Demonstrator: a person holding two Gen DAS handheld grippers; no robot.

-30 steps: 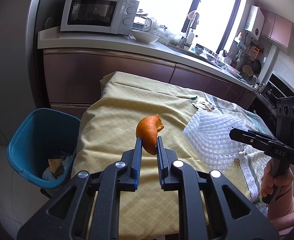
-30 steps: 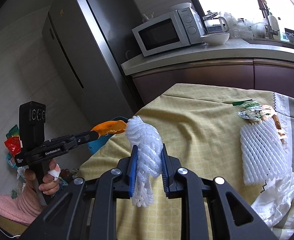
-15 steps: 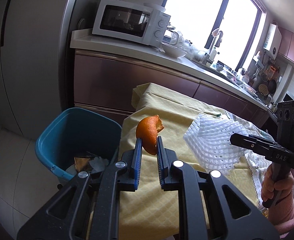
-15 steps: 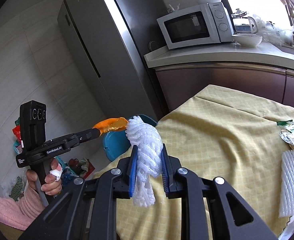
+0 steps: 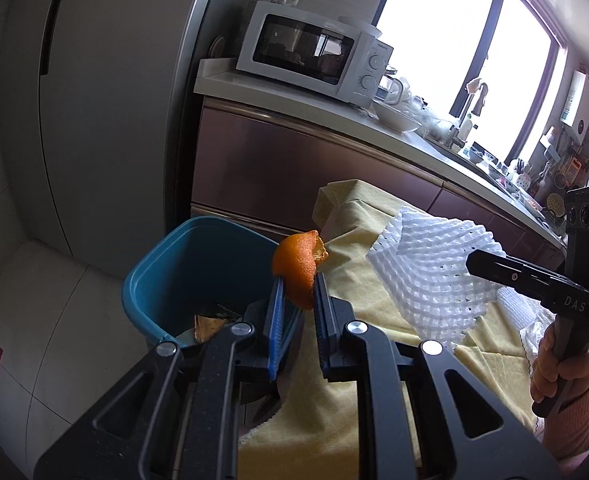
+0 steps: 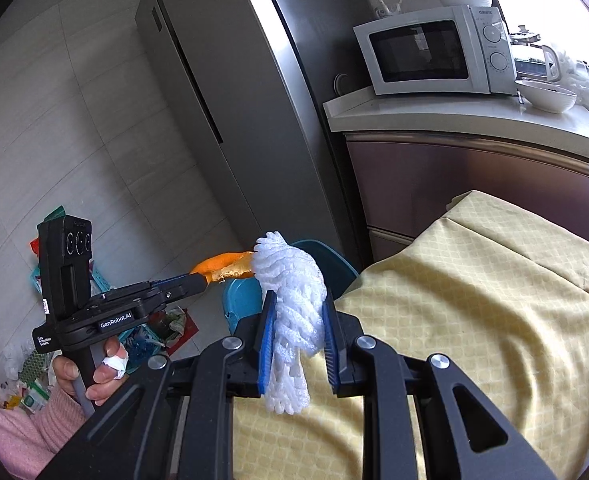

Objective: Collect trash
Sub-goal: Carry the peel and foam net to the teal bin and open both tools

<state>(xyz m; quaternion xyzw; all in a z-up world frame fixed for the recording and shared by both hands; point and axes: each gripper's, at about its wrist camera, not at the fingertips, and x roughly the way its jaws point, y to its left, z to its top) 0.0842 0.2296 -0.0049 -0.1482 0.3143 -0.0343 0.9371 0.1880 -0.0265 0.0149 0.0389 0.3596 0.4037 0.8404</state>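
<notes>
The left gripper [image 5: 297, 280] is clenching a peel [image 5: 300, 262], the right gripper [image 6: 297, 312] a foam net [image 6: 290, 300] — both are heading to the bin [image 5: 198, 260] for dropping.

- A white microwave [image 5: 314, 66] sits on the pale countertop [image 5: 334, 110] at about 12 o'clock in the left wrist view.
- A tall grey refrigerator [image 6: 222, 100] stands at 10 o'clock of the microwave in the right wrist view.
- A white bowl [image 6: 546, 96] rests on the countertop just at 3 o'clock of the microwave.
- A bright window [image 5: 454, 40] fills the 1 o'clock area.
- Brown cabinet fronts [image 5: 278, 168] run below the countertop.
- A yellow tablecloth [image 6: 474, 300] lies at 4 o'clock.
</notes>
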